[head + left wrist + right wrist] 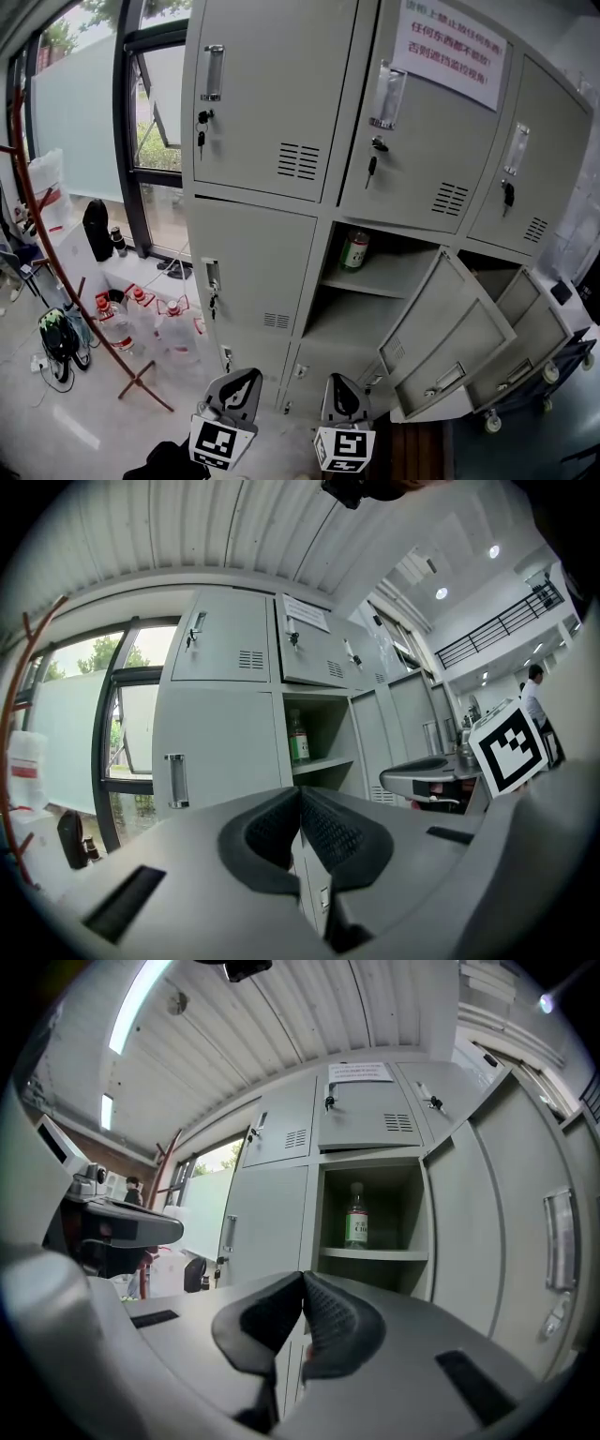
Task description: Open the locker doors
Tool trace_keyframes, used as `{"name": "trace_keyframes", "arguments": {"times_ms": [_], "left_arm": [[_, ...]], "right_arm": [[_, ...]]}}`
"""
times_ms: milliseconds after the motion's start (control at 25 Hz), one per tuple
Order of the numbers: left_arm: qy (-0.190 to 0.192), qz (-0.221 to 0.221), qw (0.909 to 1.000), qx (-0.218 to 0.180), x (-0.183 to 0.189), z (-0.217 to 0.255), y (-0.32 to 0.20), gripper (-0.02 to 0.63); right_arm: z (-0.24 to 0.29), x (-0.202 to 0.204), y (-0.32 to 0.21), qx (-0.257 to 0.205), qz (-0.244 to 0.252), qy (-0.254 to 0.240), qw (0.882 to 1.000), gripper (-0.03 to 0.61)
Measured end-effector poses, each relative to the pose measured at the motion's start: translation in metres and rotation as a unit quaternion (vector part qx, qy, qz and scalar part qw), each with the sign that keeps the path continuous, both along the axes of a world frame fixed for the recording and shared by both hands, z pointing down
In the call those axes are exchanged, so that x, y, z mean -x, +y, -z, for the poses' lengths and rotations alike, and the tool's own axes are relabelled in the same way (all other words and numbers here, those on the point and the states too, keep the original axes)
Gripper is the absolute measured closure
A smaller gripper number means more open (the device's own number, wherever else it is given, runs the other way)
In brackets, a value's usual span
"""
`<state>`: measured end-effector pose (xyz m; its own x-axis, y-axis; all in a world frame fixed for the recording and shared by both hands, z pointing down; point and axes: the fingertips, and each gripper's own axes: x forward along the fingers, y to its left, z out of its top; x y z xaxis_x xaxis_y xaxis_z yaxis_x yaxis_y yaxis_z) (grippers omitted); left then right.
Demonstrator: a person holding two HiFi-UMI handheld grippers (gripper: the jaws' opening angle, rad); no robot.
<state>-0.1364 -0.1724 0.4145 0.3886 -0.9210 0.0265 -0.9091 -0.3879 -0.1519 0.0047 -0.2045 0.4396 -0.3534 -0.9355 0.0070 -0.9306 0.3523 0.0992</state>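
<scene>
Facing the grey lockers [281, 141] with both grippers closed and empty.

Low in the head view, the left gripper [242, 386] and the right gripper [339, 382] sit side by side in front of the bottom row, touching no door. In each gripper view the dark ribbed pads [323, 829] of the left and those [328, 1314] of the right are pressed together with nothing between them. In the middle row, the centre door [450, 328] and the right-hand door [530, 337] hang wide open, and a green-labelled bottle [354, 250] stands on the shelf of the centre compartment. The middle-left door [253, 262] and the three top doors are closed, with keys [202, 122] hanging in the locks. A printed notice [448, 42] is stuck across the top.
</scene>
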Motion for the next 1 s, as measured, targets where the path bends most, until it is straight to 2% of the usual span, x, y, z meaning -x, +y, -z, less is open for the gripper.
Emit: {"name": "trace_keyframes", "arguments": {"times_ms": [480, 680, 1000], "left_arm": [[0.003, 0.015, 0.9999, -0.005, 0.014, 0.001, -0.01, 0.589], [0.009, 0.046, 0.9987, -0.02, 0.042, 0.005, -0.019, 0.589], [0.002, 0.123, 0.9922, -0.017, 0.112, 0.011, -0.027, 0.589]], "right_arm": [[0.001, 0.019, -0.009, 0.0, 0.021, 0.002, 1.0, 0.561], [0.007, 0.057, -0.02, -0.009, 0.063, 0.009, 0.998, 0.561], [0.022, 0.134, -0.048, -0.025, 0.141, 0.009, 0.99, 0.561]]}}
